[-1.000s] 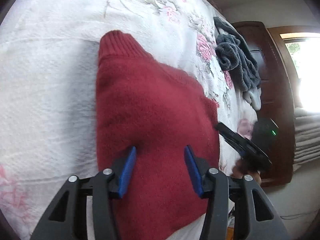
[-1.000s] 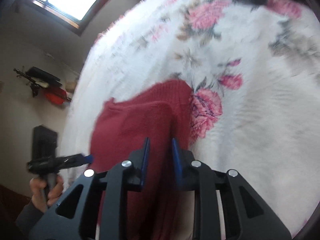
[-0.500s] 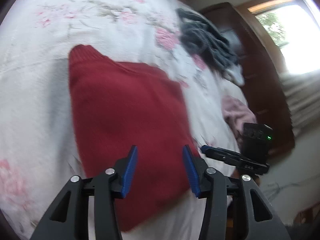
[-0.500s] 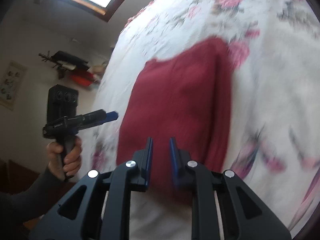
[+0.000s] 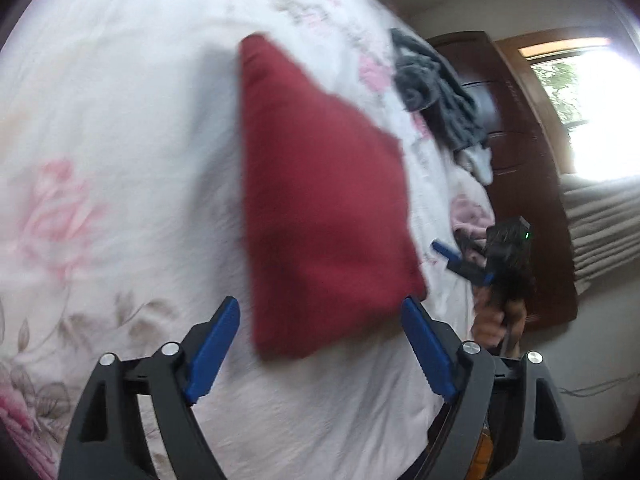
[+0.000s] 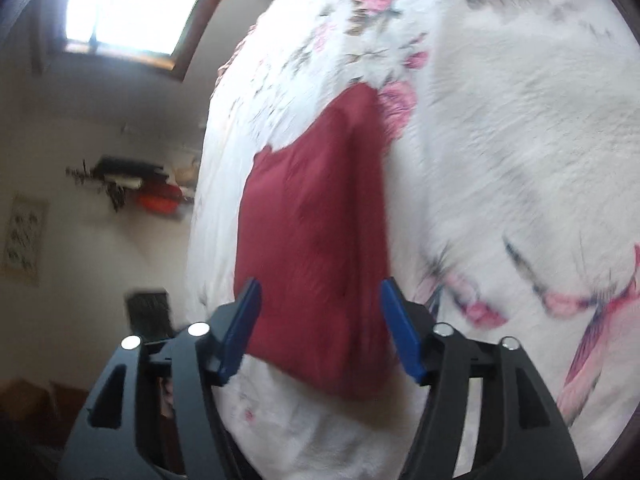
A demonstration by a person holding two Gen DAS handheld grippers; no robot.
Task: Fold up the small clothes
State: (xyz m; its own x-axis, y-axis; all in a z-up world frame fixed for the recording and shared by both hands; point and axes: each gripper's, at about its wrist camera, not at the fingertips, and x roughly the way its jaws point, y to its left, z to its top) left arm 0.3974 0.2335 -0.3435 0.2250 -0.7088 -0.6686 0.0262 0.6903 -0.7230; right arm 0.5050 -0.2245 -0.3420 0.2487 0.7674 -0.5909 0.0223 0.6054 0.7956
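A folded dark red knit garment (image 5: 320, 200) lies flat on the white floral bedspread (image 5: 100, 140). My left gripper (image 5: 320, 350) hovers open over the garment's near edge, nothing between its blue pads. In the right wrist view the same red garment (image 6: 316, 240) lies ahead, and my right gripper (image 6: 320, 328) is open above its near end, holding nothing. The right gripper also shows in the left wrist view as a black tool with a blue tip (image 5: 480, 256), held by a hand off the bed's right side. Both views are motion-blurred.
A grey garment pile (image 5: 440, 96) and a pink cloth (image 5: 468, 216) lie at the bed's far right. A dark wooden cabinet (image 5: 520, 140) and a bright window (image 5: 592, 112) stand beyond. Wall shelves (image 6: 132, 180) and another window (image 6: 132, 4) show left of the bed.
Both grippers pulled back from the red garment and opened wide; the right one let go of the fabric it pinched. The garment now lies folded and free.
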